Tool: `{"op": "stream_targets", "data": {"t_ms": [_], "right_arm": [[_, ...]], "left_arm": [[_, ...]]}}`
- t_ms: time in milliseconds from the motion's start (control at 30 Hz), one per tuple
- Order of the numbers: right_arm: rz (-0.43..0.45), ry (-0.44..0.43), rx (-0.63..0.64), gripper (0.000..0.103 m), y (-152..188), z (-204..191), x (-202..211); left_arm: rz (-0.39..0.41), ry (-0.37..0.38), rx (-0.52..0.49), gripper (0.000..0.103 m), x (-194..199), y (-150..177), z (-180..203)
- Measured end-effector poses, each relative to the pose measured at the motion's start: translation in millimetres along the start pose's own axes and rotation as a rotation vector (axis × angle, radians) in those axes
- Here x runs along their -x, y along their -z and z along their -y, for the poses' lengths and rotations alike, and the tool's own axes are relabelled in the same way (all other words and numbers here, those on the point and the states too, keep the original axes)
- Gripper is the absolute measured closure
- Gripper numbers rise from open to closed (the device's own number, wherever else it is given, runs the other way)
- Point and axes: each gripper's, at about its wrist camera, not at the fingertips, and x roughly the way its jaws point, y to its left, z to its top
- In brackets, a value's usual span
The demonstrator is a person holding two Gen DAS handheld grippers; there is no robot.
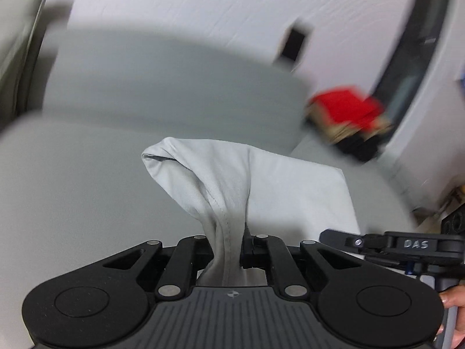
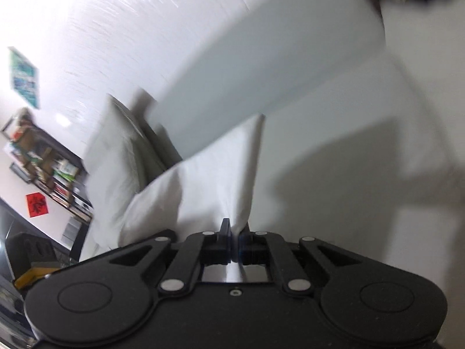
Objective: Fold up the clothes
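Note:
A pale grey-white garment hangs lifted above a light grey sofa seat. My left gripper is shut on a bunched, hemmed edge of it, and the cloth fans upward from the jaws. In the right wrist view the same garment stretches up and to the left from my right gripper, which is shut on a thin pinch of the fabric. The other gripper's black body shows at the right edge of the left wrist view, with a person's fingers below it. Both views are motion-blurred.
A grey sofa backrest rises behind the seat against a white wall. A red cloth on a dark stand sits to the right. In the right wrist view a white cushion leans at the sofa's end, with a cluttered shelf beyond.

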Motion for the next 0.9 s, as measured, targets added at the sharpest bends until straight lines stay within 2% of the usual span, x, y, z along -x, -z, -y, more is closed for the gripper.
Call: {"op": "stream_targets", "data": {"t_ms": [100,200,333,400,467,533,633,767,867,900], "right_arm": [[0.140,0.000,0.022,0.099,-6,-9,83],[0.272,0.037,0.039,0.099,-13,-11,165],[0.399,0.119,0.031,0.099,-25,1,257],[0.445,0.153,0.021,0.099,-29,6,293],[0.488,0.196,0.022,0.099,-32,11,316],[0.504,0.241,0.002,0.099,-41,30,326],[0.461,0.327,-0.052,0.099,-62,85,311],[0.360,0.447,-0.089,0.099,-100,163,263],[0.313,0.522,-0.074,0.099,-135,202,224],[0.297,0.554,-0.075,0.099,-145,214,211]], "left_arm": [[0.114,0.071,-0.113,0.096,38,-12,65],[0.165,0.180,-0.177,0.095,55,-22,124],[0.138,0.378,-0.146,0.095,49,-37,186],[0.095,0.490,-0.102,0.095,37,-43,209],[0.040,0.568,-0.059,0.095,13,-47,229],[-0.023,0.599,-0.033,0.095,-21,-45,247],[-0.132,0.568,-0.041,0.095,-87,-33,268],[-0.246,0.487,-0.071,0.096,-170,-13,272],[-0.266,0.444,-0.102,0.095,-227,-11,272],[-0.284,0.414,-0.110,0.088,-247,-11,271]]}}
